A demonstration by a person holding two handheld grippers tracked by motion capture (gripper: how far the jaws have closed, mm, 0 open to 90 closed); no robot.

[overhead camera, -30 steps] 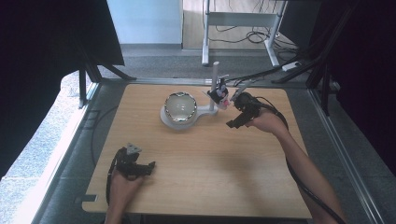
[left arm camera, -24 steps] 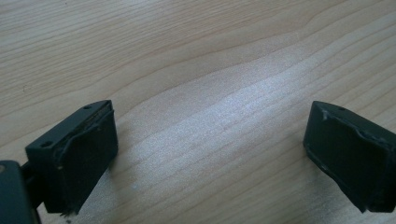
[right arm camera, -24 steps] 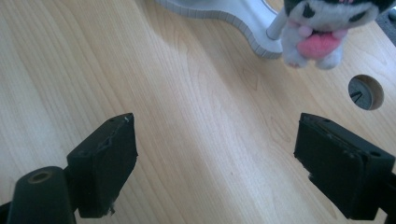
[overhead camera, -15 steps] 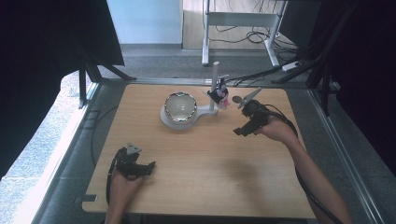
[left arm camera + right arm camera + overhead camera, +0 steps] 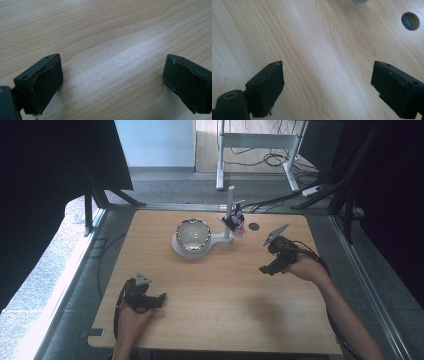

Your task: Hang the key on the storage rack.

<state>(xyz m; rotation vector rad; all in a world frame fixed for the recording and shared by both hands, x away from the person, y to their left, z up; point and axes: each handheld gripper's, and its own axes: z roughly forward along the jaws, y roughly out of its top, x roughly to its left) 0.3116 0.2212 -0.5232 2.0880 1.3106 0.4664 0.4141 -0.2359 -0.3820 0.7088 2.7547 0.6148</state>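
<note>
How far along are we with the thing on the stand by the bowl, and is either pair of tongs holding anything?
Done, it seems: a small dark and pink item hangs on the white stand beside the bowl. In hand: nothing. The right tongs are open over bare table, apart from the stand; the left tongs are open near the front edge. What remains cannot be told from this.

One wooden table (image 5: 215, 305), one glass bowl (image 5: 192, 234) on one white stand (image 5: 220, 239), two hand-held grippers, left (image 5: 161, 298) and right (image 5: 263, 269)

Both grippers, left (image 5: 161, 298) and right (image 5: 263, 269) (jaws spread), empty.
</note>
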